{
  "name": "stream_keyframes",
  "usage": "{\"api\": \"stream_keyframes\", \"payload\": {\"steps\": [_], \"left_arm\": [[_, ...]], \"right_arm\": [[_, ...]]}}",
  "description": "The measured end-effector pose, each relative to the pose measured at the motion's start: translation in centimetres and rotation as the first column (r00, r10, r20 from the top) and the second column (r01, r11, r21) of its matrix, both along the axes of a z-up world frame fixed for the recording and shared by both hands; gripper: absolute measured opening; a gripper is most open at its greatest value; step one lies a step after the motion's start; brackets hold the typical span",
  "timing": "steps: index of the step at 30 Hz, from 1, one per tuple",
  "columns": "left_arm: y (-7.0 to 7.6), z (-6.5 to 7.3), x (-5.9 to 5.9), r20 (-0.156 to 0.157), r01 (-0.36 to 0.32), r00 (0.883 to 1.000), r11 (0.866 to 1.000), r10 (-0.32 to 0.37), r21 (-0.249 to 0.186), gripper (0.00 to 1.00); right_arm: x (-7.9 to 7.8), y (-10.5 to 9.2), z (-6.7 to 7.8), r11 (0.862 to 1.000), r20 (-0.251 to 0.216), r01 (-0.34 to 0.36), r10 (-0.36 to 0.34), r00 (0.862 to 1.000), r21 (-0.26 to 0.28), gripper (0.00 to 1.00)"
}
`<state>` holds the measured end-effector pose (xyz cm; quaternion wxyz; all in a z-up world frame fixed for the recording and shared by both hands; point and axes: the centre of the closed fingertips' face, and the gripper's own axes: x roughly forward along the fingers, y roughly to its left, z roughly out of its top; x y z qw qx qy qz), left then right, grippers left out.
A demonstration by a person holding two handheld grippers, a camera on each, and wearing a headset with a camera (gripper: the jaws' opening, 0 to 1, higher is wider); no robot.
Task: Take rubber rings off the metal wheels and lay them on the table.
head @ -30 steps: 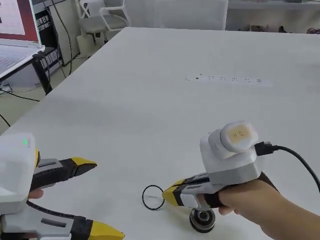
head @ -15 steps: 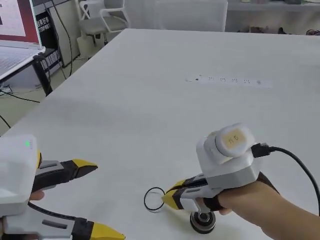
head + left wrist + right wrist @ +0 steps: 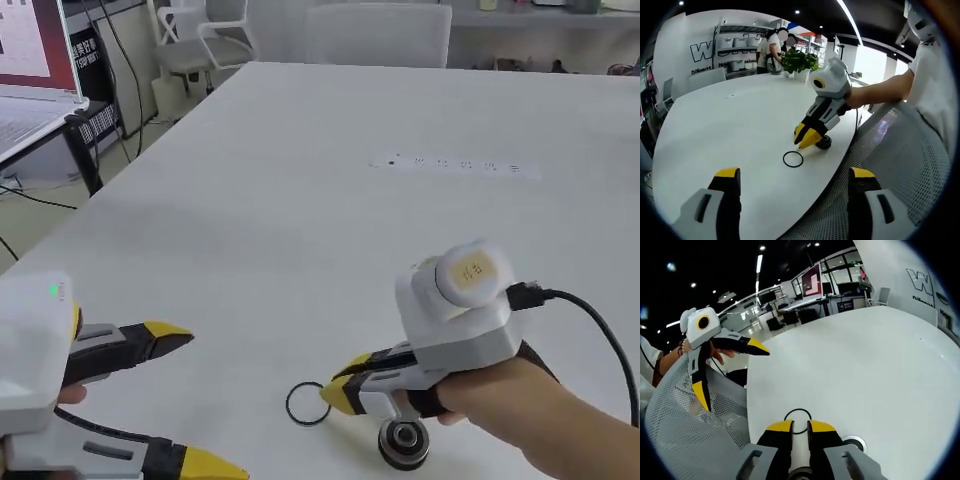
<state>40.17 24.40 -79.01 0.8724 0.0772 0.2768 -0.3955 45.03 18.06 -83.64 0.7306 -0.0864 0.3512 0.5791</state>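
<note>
We hold the right gripper (image 3: 335, 395) low over the near part of the white table (image 3: 300, 200). Its yellow-tipped jaws are drawn together with only a thin slit between them, and they clamp nothing. The rubber ring (image 3: 306, 403) lies flat on the table just left of those tips. In the left gripper view it sits a little apart from them, bare tabletop showing between ring and jaws. The metal wheel (image 3: 403, 442) rests on the table right of the ring, just near of the right gripper's body and close beside our hand (image 3: 490, 400). We cannot tell whether a ring sits on it.

We hold the left gripper (image 3: 205, 400) at the near left, well apart from the ring and the wheel, pointing toward them. Its jaws stand wide apart and hold nothing. In its own view the ring lies on the table ahead, between the two jaws.

Farther off, toward the right of the table, lies a white power strip (image 3: 455, 163). Beyond the far edge stands a pale chair (image 3: 375, 33).
</note>
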Motion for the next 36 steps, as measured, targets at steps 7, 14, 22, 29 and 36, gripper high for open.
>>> {"api": "stream_keyframes", "payload": {"steps": [7, 14, 22, 29, 36], "left_arm": [[0.0, 0.0, 0.0, 0.004, 0.000, 1.000, 1.000, 0.000, 0.001, 0.87], [-0.1, 0.0, 0.0, 0.002, 0.006, 1.000, 1.000, -0.006, -0.007, 0.87], [-0.2, 0.1, -0.1, 0.003, 0.016, 1.000, 1.000, -0.016, -0.009, 0.87], [-0.4, 0.0, -0.2, 0.000, 0.028, 1.000, 1.000, -0.028, -0.010, 0.87], [-0.6, 0.0, -0.3, 0.000, 0.036, 0.999, 0.999, -0.036, -0.011, 0.87]], "right_arm": [[0.0, 0.4, 1.4, 0.999, 0.013, -0.006, 0.005, 1.000, 0.034, 0.10], [-0.7, 0.6, 2.5, 0.998, 0.036, -0.043, 0.041, 0.999, 0.042, 0.14], [-1.9, 0.9, 3.1, 0.993, 0.089, -0.120, 0.118, 0.989, 0.012, 0.17], [-2.7, 1.3, 4.1, 0.987, 0.121, -0.160, 0.158, 0.980, 0.008, 0.18], [-3.1, 1.4, 5.7, 0.984, 0.105, -0.174, 0.168, 0.980, 0.048, 0.21]]}}
